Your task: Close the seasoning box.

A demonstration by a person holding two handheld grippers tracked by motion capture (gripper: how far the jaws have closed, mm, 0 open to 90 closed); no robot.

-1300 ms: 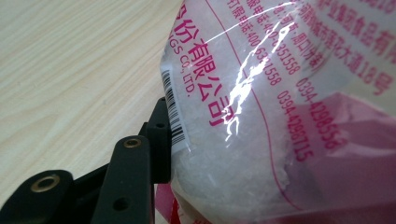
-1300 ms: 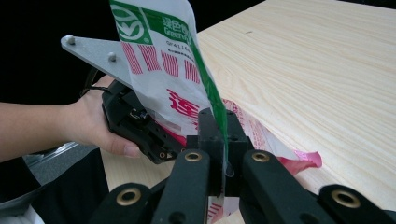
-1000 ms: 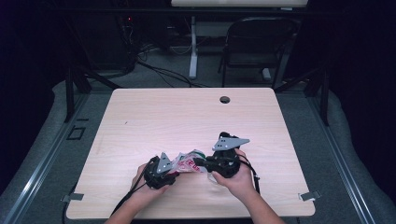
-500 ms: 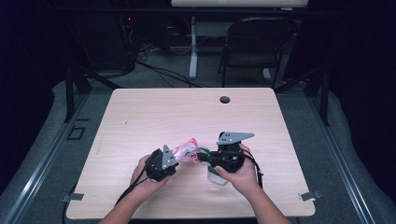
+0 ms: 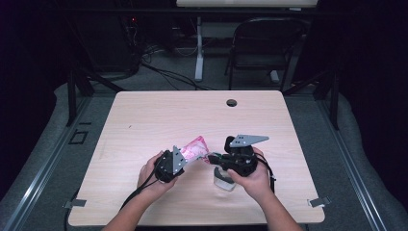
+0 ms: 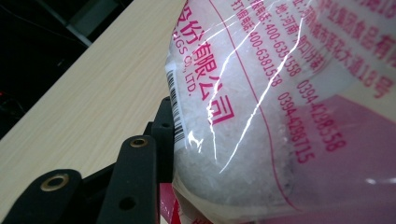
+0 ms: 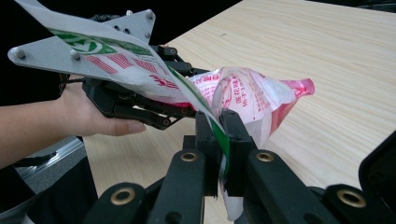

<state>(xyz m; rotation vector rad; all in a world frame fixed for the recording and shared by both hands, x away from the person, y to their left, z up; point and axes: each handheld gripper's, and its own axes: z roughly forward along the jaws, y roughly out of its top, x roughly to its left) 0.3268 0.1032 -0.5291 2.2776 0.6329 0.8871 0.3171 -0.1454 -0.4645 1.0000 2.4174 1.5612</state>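
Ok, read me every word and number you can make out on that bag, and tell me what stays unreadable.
All print is red, on the clear side of the bag, in the left gripper view:
"GS CO., LTD."
"400-635" then digits that look like "1558"
"400-63815" then digits that look like "58"
"0394-4238758"
"0394-4288715"
"18", after Chinese characters
A barcode at the bag's edge; its digits are too small to read.
Chinese characters: too cropped and skewed to read reliably.
Right gripper view: print too small and creased to read.

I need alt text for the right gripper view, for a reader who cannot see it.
The right tongs are shut on the edge of a plastic bag with pink print. The left tongs, in a hand, hold the bag's other end above a wooden table.
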